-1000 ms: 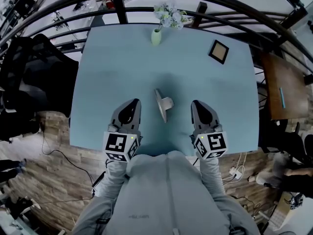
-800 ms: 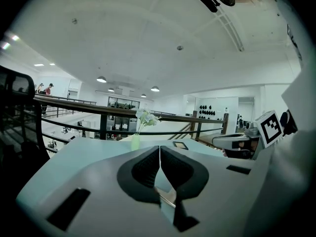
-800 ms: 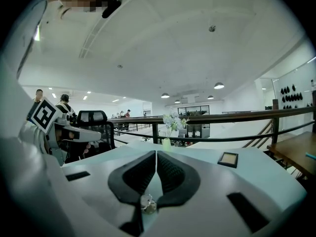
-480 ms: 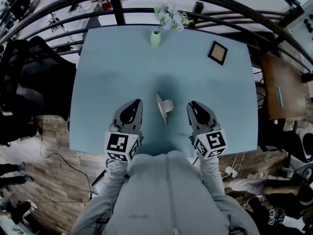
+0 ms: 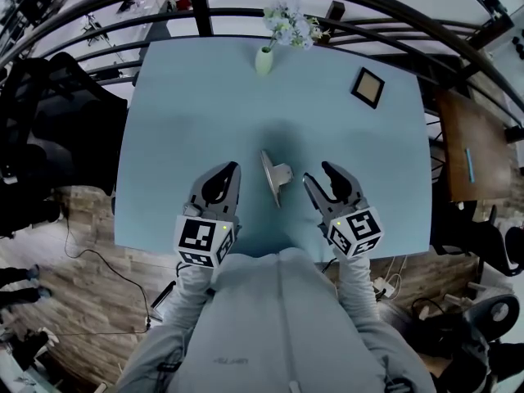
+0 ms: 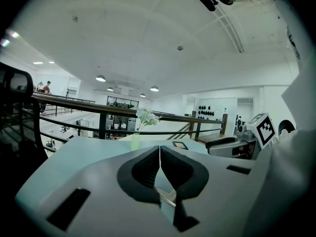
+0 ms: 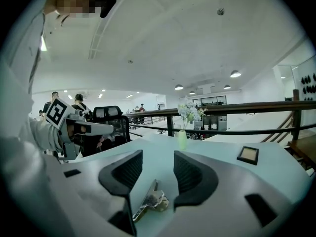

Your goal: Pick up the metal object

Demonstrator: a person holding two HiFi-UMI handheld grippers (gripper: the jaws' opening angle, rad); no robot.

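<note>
The metal object (image 5: pixel 274 176), a thin shiny plate with a short stub, stands on edge on the pale blue table (image 5: pixel 188 97) between my two grippers. My left gripper (image 5: pixel 232 169) rests just left of it, jaws shut and empty; its own view shows the closed pads (image 6: pixel 148 168). My right gripper (image 5: pixel 318 175) sits to the object's right and angles toward it. Its jaws have just been opening and now stand apart with nothing between the pads. In the right gripper view the metal object (image 7: pixel 150 202) lies low and just ahead of the open gripper (image 7: pixel 157 157).
A green vase with pale flowers (image 5: pixel 264 58) stands at the table's far edge. A small framed picture (image 5: pixel 367 87) lies at the far right. A dark railing (image 5: pixel 344 31) curves behind the table, a black chair (image 5: pixel 49 129) is at the left, and a wooden table (image 5: pixel 467 137) at the right.
The right gripper's jaws have gone from shut to apart, and it has swung slightly left toward the metal object. The left gripper and the object have stayed put.
</note>
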